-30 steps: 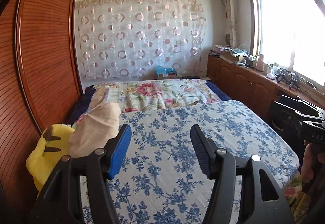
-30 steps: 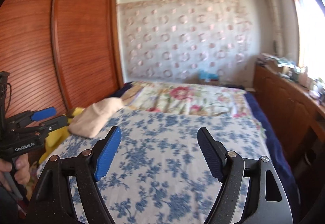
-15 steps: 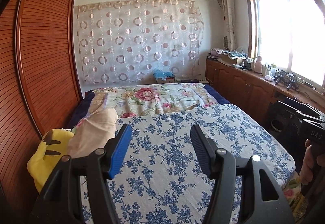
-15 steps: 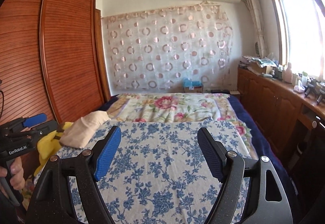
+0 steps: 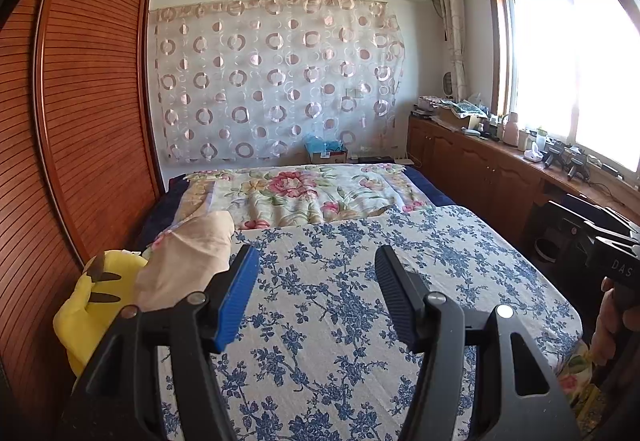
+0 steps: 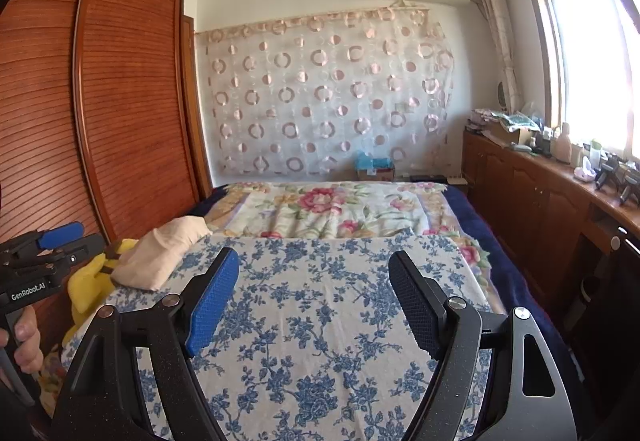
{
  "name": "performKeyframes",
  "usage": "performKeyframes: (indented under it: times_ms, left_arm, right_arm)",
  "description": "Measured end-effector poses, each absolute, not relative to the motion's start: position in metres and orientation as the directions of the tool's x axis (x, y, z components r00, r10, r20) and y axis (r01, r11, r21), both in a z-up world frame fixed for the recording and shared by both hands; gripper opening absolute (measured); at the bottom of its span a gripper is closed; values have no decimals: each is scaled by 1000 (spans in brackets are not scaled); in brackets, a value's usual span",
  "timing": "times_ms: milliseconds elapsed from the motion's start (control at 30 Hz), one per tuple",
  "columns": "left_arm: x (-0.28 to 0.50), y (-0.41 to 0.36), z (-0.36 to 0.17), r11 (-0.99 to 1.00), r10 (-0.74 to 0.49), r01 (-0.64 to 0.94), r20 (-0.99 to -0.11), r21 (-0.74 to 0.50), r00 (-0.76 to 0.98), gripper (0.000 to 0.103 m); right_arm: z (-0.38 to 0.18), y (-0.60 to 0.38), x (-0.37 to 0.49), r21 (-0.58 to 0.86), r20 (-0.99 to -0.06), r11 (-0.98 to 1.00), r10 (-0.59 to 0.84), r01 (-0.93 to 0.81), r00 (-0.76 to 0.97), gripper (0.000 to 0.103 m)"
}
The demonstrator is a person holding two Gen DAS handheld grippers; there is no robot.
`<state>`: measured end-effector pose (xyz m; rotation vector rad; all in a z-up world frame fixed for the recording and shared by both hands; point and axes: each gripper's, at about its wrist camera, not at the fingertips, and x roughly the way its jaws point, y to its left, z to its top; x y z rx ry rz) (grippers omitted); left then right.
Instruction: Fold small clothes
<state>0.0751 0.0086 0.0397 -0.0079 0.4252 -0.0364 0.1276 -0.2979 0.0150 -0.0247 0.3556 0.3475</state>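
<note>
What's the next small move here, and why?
Probably bring the left gripper left toward the beige folded cloth at the bed's left edge, beside the yellow plush. Both grippers hang open and empty over the blue floral sheet, and that cloth looks like the only small item in sight.

**Left gripper poised over a flowered bed**

The left gripper hung above the blue-flowered sheet, its fingers apart with nothing between them. At ten o'clock lay a beige bundle of cloth, touching a yellow plush toy beside the wooden wardrobe. At three o'clock a hand gripped the right gripper.
</note>
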Motion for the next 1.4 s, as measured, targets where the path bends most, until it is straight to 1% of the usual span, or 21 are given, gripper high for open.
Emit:
performKeyframes:
  times_ms: [1400]
  left_arm:
    - [73, 9, 45, 999, -36, 33, -402, -14, 915, 60]
  right_arm:
    - [31, -300, 124, 32, -322, 942, 325, -333, 889, 79]
